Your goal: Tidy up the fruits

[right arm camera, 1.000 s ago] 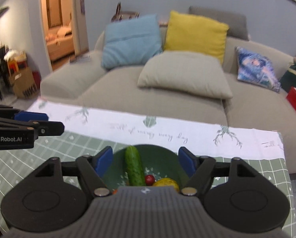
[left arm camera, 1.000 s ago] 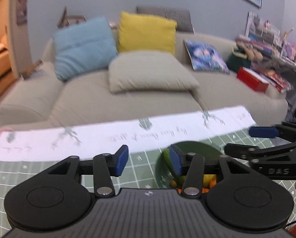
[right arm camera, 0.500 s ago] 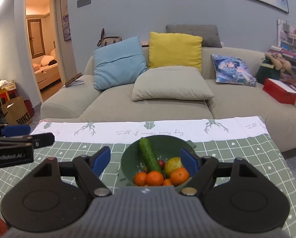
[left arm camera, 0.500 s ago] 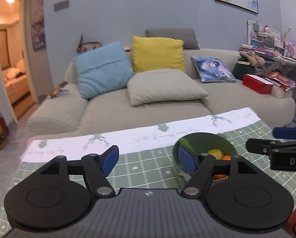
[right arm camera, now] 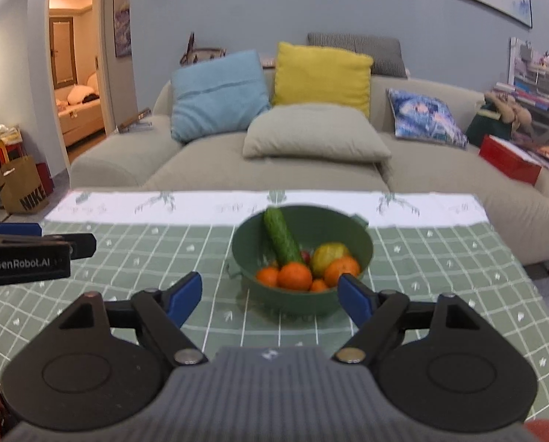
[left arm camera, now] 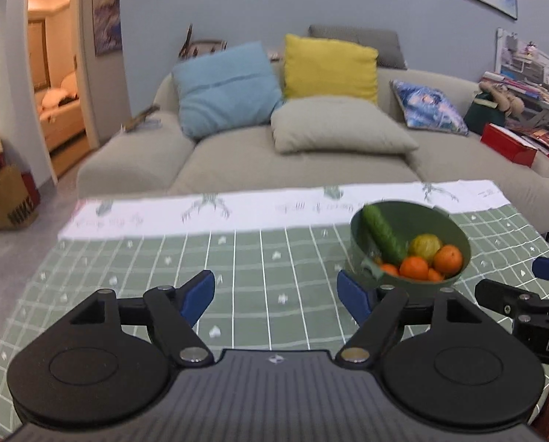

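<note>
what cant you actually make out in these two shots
- Bottom of the green bowl, both views: its wall and the piled oranges hide any fruit underneath.
- Small red fruit, right wrist view: mostly behind the cucumber, too small to name.
- Right gripper, left wrist view: cut off by the right edge.
- Left gripper, right wrist view: cut off by the left edge.
- Tablecloth lettering: blurred.

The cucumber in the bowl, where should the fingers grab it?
Probably the cucumber's raised upper half, coming from above. It leans on the green bowl's far rim, while oranges crowd its lower end.
</note>
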